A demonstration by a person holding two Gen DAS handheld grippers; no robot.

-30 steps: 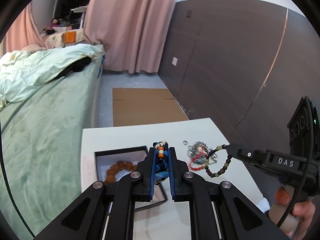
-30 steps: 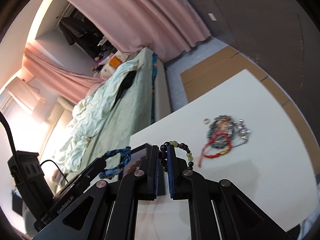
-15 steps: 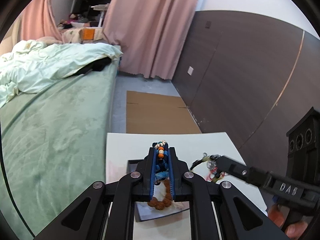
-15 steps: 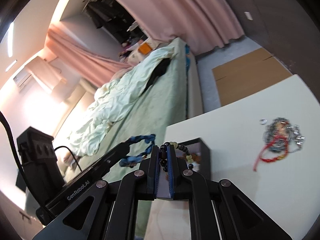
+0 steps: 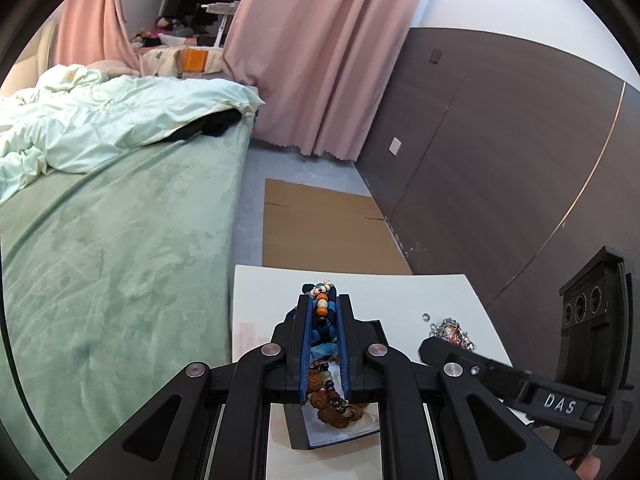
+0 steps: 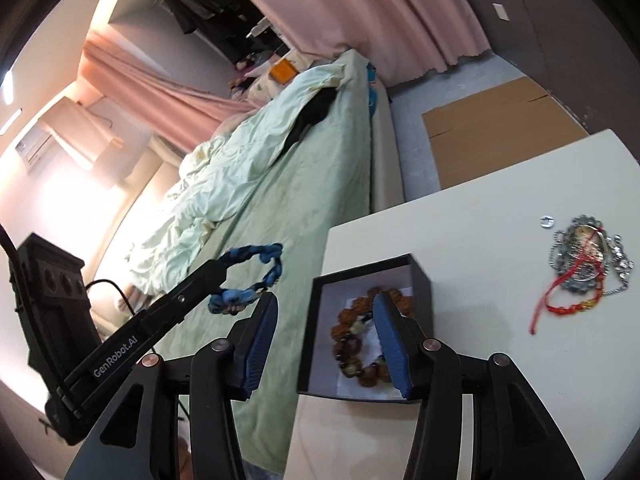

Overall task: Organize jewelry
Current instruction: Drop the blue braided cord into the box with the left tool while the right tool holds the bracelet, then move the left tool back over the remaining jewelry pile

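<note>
Blue bracelet (image 6: 256, 276) is pinched tight in the left gripper (image 5: 323, 320), jaws pressed on its beads, held up beside the black box (image 6: 420, 276) at the tabletop (image 6: 480, 208) corner. Right gripper (image 6: 326, 336) has its jaws spread wide over the box, where the brown bead bracelet (image 6: 360, 336) and a dark-and-pale bead bracelet (image 6: 352, 364) lie together. The jewelry pile (image 6: 584, 260) sits well apart on the tabletop, a small ring (image 6: 547, 222) just beside it.

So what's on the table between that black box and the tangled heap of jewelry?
Nothing: in the right wrist view, bare white table runs from the black box to the jewelry pile. A small silver ring lies just beyond the pile.
</note>
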